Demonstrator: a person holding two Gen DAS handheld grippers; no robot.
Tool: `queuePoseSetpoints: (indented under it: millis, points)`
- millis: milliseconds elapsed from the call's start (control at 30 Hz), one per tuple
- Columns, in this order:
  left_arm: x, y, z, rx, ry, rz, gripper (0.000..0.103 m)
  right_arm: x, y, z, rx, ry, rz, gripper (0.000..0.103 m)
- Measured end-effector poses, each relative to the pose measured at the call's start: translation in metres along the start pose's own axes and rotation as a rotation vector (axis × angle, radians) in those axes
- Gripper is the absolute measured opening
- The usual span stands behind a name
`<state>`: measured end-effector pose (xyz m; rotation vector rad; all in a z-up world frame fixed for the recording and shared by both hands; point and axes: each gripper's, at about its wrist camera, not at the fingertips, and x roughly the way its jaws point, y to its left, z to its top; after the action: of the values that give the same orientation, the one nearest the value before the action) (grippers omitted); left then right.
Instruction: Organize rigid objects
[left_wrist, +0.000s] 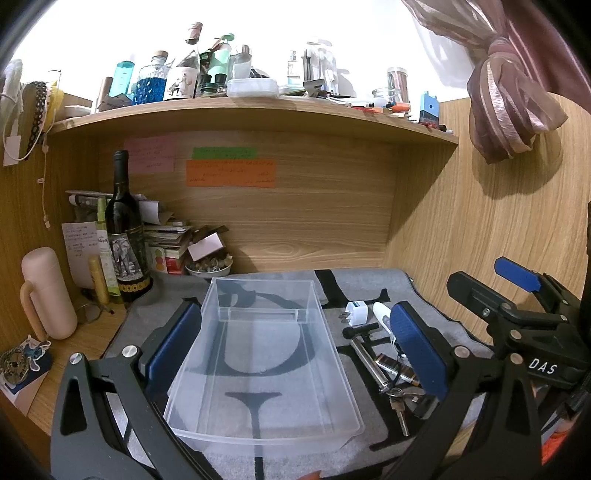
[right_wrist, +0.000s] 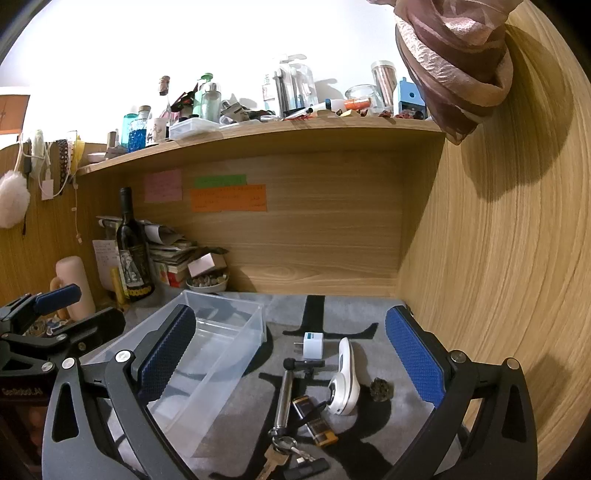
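An empty clear plastic bin (left_wrist: 266, 373) (right_wrist: 221, 350) stands on a grey mat (left_wrist: 369, 288). My left gripper (left_wrist: 295, 347) is open, one finger on each side of the bin, holding nothing. To the bin's right lie a white plug adapter (right_wrist: 313, 345) (left_wrist: 356, 313), a white handheld device (right_wrist: 343, 384), a metal rod tool (right_wrist: 284, 395), a black-and-gold lighter (right_wrist: 314, 417), keys (right_wrist: 280, 450) and a dark knobbly ball (right_wrist: 380, 389). My right gripper (right_wrist: 291, 354) hangs open above these items, touching none. Each gripper shows in the other's view: the right gripper (left_wrist: 495, 288), the left gripper (right_wrist: 79, 310).
A wine bottle (left_wrist: 123, 229), a pink flask (left_wrist: 46, 291), stacked papers and a bowl of small stones (left_wrist: 208, 266) crowd the back left. A cluttered shelf (left_wrist: 258, 107) runs overhead. A wooden side wall (right_wrist: 480, 258) borders the mat on the right.
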<state>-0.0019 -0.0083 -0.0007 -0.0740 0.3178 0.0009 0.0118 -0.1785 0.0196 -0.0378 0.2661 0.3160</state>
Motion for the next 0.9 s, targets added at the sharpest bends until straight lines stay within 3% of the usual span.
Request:
queuePoseSetpoints:
  millis: [900]
  points:
    - [0.0007,-0.0022,0.0021,-0.008,-0.005,-0.016,0.103,0.0002,0.0040,0.0020,-0.011,-0.008,0.004,0.103]
